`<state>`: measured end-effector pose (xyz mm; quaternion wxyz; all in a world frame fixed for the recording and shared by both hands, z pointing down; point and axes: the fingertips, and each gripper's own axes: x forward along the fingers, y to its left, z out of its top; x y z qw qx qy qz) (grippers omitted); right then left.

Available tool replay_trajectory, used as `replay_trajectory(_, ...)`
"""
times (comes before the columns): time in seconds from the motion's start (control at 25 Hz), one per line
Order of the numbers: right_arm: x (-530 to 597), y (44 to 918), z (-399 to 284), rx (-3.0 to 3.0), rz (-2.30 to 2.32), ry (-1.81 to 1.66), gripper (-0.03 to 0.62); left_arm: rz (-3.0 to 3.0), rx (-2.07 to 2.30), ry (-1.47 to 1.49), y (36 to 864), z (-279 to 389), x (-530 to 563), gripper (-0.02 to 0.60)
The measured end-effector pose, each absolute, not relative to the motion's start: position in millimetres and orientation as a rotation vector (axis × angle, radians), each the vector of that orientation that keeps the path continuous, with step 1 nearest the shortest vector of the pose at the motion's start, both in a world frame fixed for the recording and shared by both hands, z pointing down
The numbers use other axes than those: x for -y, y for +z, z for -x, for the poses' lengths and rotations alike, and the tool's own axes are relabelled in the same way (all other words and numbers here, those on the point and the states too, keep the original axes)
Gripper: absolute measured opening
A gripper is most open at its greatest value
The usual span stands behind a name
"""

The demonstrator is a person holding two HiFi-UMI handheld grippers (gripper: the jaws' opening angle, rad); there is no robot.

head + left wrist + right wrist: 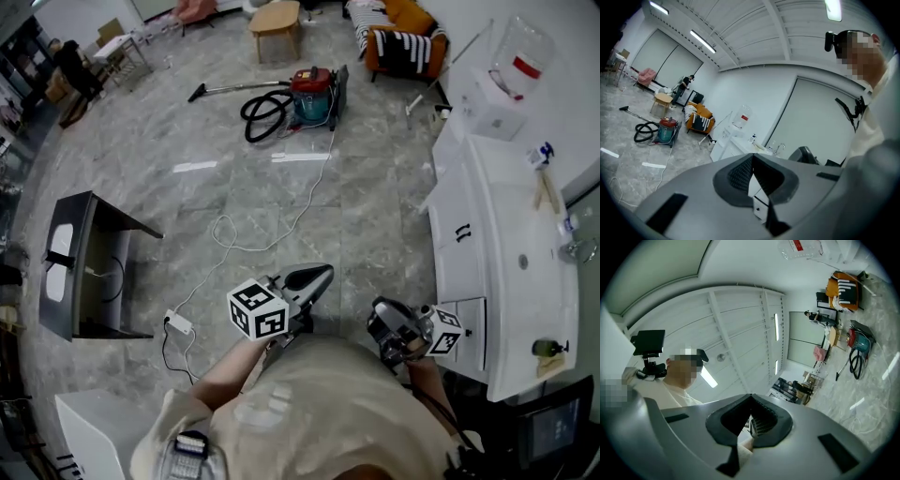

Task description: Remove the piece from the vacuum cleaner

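I have the left hand-held gripper (752, 155) and the right hand-held gripper (750, 396) closed, both empty. The vacuum cleaner (312, 97) stands on the floor (375, 206), well ahead of both.

Left tool (315, 277) and right tool (387, 328), jaws together, empty (the right one tilted upward).

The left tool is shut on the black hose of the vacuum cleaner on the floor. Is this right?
No. The left tool is shut on nothing; the head view shows the hose by the vacuum cleaner on the floor, far off.
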<state>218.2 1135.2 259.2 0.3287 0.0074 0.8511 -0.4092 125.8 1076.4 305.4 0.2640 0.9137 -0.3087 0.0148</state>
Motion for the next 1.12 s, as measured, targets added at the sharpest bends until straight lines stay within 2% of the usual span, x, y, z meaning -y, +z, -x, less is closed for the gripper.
replay_trajectory(0.4,-1063,226,-129,-2.317,-0.104,-0.924,0.002,-2.520,0.741,-0.065,286,-43,-984,0.005)
replay_trajectory(0.72,-1016,220,-46,-2.369,-0.183,-0.970,0.000,-2.547,0.733,-0.145,281,33,-938,0.005)
replay_trajectory(1.12,-983,226,12,-2.390,-0.255,-1.092,0.002,-2.481,0.825,-0.225,293,87,-926,0.005)
